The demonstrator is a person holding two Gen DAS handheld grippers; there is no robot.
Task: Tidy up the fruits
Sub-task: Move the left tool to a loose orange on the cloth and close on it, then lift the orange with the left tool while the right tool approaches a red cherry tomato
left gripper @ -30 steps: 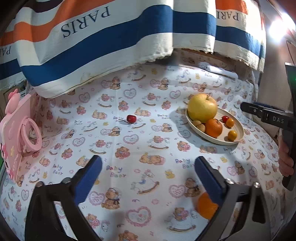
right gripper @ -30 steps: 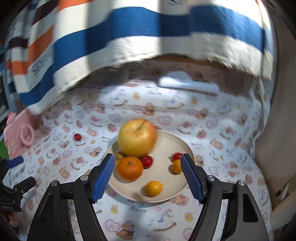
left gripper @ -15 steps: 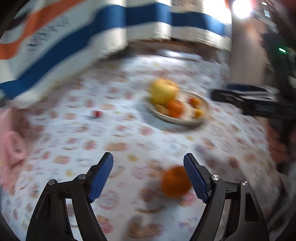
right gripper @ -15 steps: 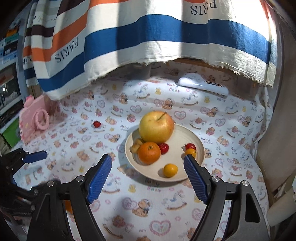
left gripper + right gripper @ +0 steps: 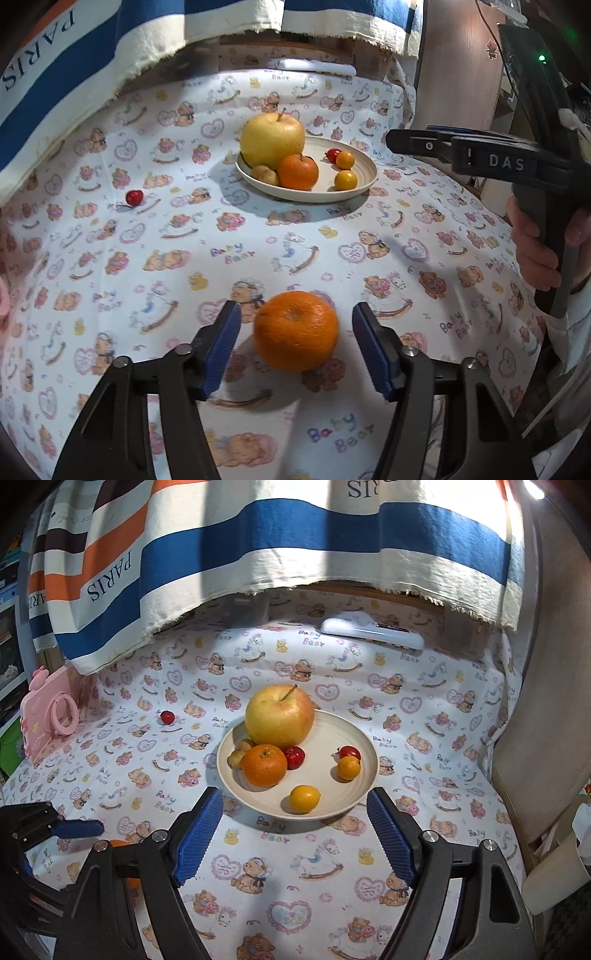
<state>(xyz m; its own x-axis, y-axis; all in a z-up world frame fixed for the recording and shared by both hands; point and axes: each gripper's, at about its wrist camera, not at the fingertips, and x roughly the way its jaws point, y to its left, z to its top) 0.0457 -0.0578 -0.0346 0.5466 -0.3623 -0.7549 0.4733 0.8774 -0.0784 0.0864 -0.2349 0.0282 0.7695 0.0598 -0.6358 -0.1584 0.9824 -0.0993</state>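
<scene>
A loose orange lies on the printed cloth between the blue pads of my left gripper. Its jaws are closing, with small gaps still showing on both sides of the fruit. Farther back a cream plate holds a big yellow apple, a second orange, small yellow and red fruits and a knobbly brown one. A red cherry lies alone on the cloth to the left. My right gripper hovers open just in front of the plate, holding nothing.
A striped "PARIS" cloth hangs over the back of the table. A pink toy stands at the left edge and a white flat device lies at the back. A wooden chair back rises at the right.
My left gripper swung right and down until the loose orange sat between its pads, and its jaws narrowed. The right gripper drew back a little from the plate.
</scene>
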